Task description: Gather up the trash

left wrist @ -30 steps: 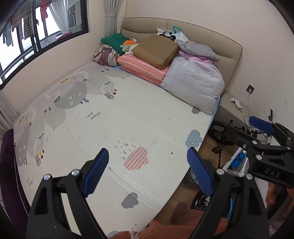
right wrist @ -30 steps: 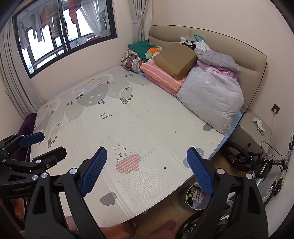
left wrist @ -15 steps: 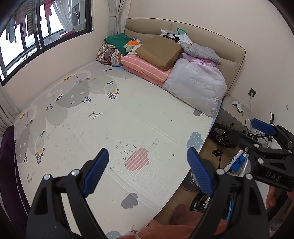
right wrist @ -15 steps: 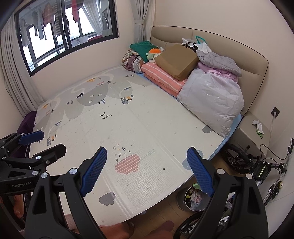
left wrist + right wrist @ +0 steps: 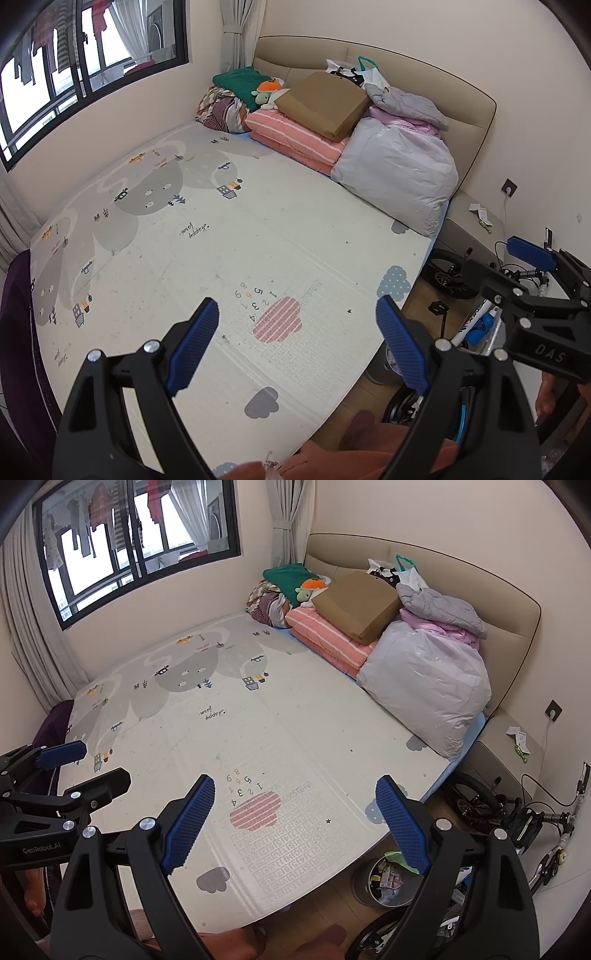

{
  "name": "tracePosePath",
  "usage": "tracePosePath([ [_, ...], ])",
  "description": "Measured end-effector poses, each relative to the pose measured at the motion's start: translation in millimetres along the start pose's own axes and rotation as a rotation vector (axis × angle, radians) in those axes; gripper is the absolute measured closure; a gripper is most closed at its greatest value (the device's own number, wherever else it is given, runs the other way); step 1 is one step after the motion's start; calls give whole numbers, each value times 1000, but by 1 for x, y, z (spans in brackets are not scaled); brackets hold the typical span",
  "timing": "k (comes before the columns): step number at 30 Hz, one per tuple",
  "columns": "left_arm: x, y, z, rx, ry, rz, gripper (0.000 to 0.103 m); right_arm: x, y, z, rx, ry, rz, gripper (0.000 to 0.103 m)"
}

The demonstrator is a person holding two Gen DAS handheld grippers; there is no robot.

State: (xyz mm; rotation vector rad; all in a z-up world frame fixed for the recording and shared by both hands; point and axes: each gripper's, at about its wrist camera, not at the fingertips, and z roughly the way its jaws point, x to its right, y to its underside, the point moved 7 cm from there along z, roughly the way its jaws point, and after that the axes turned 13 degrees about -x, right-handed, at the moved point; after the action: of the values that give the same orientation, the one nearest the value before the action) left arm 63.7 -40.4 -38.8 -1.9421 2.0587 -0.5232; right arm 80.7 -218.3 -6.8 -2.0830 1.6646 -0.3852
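A round grey trash bin (image 5: 384, 880), filled with crumpled wrappers and scraps, stands on the wooden floor (image 5: 332, 904) just beside the near corner of the bed, next to a small bicycle (image 5: 476, 808). More loose trash, white paper slips and a green wrapper (image 5: 520, 740), lies on the beige bedside ledge (image 5: 495, 734) under a wall socket.

The right gripper (image 5: 295, 812) hangs released over the bed's cream play mat printed with clouds and numbers (image 5: 258, 720), its blue pads wide apart with nothing between them. The left gripper (image 5: 295, 336) is likewise spread and empty above the same mat (image 5: 221, 240).

At the bed's head, against the padded beige headboard (image 5: 461, 576), are stacked a large translucent plastic bag of bedding (image 5: 428, 679), a pink striped folded quilt (image 5: 328, 635), a brown cardboard box (image 5: 360, 602) and a green plush toy (image 5: 308, 590).
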Motion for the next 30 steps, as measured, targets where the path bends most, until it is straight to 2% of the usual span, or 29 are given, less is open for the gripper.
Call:
tracePosePath([
  [30,-4,-6,-6,17,6,-1,16,1,-5,-2,23,14,-14,17],
])
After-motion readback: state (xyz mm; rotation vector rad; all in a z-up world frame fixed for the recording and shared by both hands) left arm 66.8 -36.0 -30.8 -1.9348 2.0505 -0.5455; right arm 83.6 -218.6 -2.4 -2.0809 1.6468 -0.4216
